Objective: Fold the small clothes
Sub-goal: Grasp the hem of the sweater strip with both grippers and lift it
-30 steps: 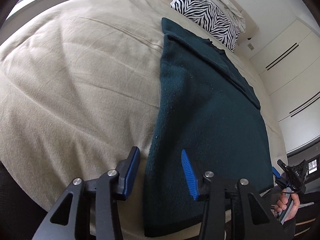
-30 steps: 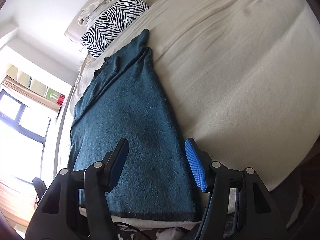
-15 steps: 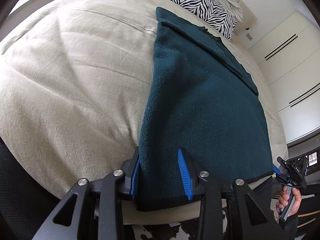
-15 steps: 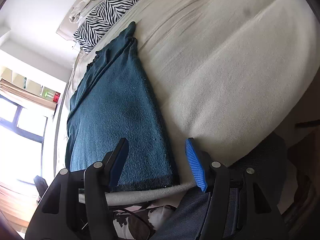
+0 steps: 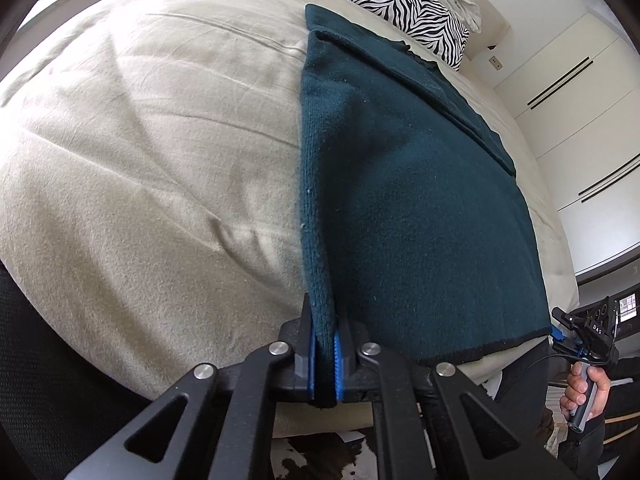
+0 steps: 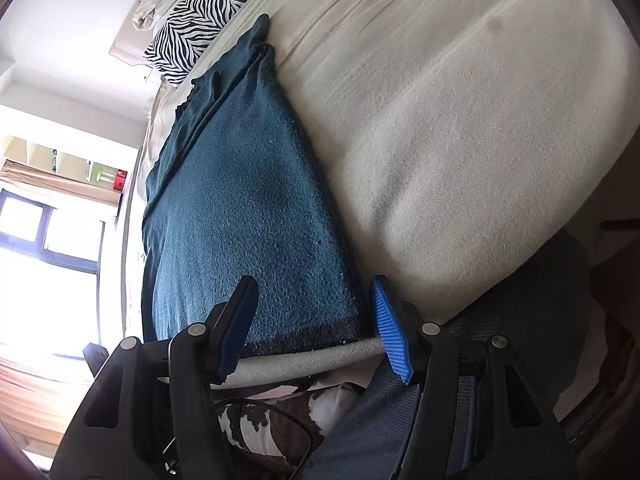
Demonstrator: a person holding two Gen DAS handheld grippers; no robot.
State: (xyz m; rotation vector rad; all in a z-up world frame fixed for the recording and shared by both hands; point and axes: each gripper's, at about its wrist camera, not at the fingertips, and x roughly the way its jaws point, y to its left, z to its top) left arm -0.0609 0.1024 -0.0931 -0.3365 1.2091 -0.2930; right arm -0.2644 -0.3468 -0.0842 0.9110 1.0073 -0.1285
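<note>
Landmark: the near hem of the dark teal garment [image 5: 420, 208], which lay flat on the cream bedspread [image 5: 140, 160].

Left of the hem's middle: left gripper [image 5: 325, 354] was clamped tight on the garment's left corner, cloth pinched up into a ridge between the blue pads [image 5: 338, 364].

Along the hem: it ran crosswise between the two grippers. The garment's long axis ran away from the hem toward the zebra pillow [image 5: 404, 4] at the far end.

Right end of the hem: right gripper [image 6: 316, 328] straddled the right corner, jaws closing, cloth between them but pads not yet pressing. A hand [image 5: 586, 390] held its handle.

Judgement: each hand sat nearest its own corner. Once the right closes, the fold likely carries the hem away along the long axis, toward the pillow.
</note>
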